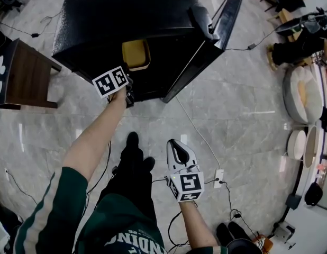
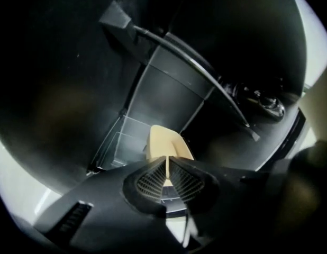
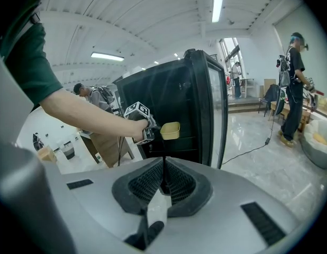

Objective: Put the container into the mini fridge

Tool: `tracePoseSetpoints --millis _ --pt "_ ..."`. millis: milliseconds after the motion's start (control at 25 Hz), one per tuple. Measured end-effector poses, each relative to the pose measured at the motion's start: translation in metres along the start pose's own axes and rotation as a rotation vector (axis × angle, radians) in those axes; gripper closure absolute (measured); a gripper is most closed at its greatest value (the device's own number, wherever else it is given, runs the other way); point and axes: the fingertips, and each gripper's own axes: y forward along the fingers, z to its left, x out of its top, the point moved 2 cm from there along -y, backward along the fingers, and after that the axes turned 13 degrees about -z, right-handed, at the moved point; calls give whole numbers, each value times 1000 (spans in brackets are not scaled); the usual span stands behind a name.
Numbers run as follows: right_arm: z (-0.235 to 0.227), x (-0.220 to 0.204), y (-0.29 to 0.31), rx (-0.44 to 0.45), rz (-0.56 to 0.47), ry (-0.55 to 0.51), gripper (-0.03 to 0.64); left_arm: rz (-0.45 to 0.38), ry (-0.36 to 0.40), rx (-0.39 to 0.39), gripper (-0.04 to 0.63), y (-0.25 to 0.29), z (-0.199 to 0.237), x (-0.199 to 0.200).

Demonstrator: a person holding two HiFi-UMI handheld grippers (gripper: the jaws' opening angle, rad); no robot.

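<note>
Left claw (image 2: 166,165) pinches the cream container (image 2: 166,142) by its rim, seemingly just inside the fridge (image 1: 126,15); right claw (image 3: 163,171) hangs closed, empty.

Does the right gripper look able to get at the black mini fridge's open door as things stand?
Probably yes: the right gripper, shut and empty, points toward the black mini fridge's open door with open marble floor between. The left gripper, clamped on the tan plastic container, sits beside that path.
</note>
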Motion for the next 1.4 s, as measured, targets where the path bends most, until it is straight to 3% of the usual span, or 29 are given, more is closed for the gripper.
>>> tracePoseSetpoints --millis 280,640,880,1400 --pt "6 -1 -3 14 4 -19 580 -11 109 -43 581 -10 -15 6" --pt "7 4 -4 14 -4 -34 580 -9 156 -52 581 -14 -15 12" --pt "9 6 -3 19 -3 -36 580 -12 265 -79 581 -24 -18 15" --pt "29 15 1 56 -19 -54 580 -5 539 -281 583 -63 -50 22"
